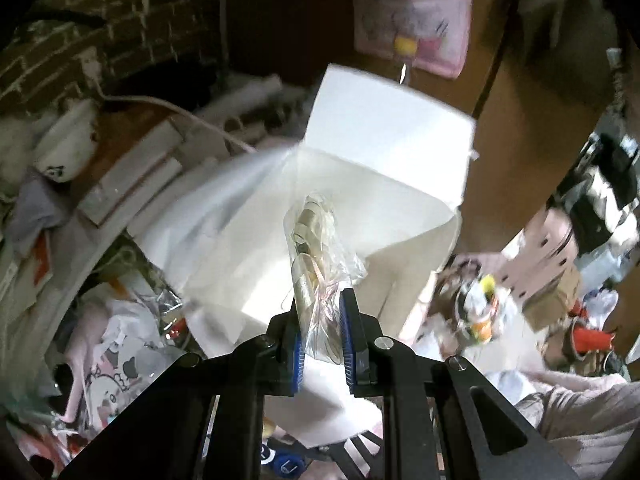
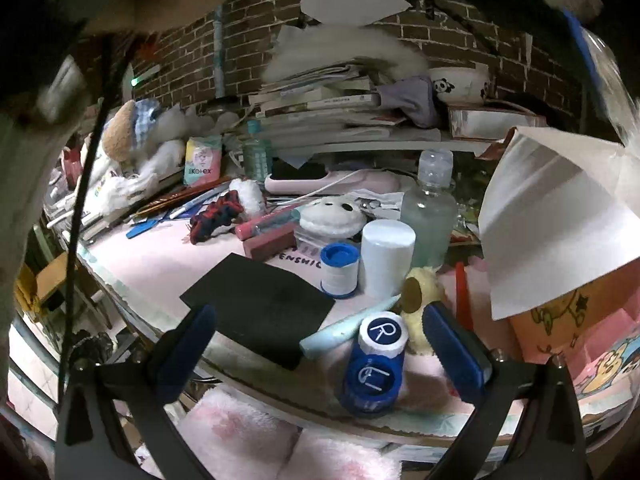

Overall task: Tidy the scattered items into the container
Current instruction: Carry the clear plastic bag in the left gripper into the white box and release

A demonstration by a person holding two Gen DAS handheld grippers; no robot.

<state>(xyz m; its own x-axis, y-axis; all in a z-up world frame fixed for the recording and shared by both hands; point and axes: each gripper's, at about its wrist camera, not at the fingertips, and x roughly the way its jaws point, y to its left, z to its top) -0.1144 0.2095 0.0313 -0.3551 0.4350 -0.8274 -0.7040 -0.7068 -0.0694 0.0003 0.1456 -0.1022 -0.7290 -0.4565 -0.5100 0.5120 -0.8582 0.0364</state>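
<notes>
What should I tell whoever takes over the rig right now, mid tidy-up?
Left gripper: shut on a clear plastic bag of small items, held over the open white box.
Right gripper: open, holding nothing, hovering above the blue contact lens case at the desk edge.
Done: bag lifted, not yet released.
Left: drop the bag in the box, then collect the lens case, tape roll, white cylinder and red scrunchie.

"R" on white cap [image 2: 383,334] & "L" on blue cap [image 2: 374,374] of lens case. "Kotex" on pastel pack [image 2: 201,160]. Partial "ENSHIC" on pink mat [image 2: 303,265].
</notes>
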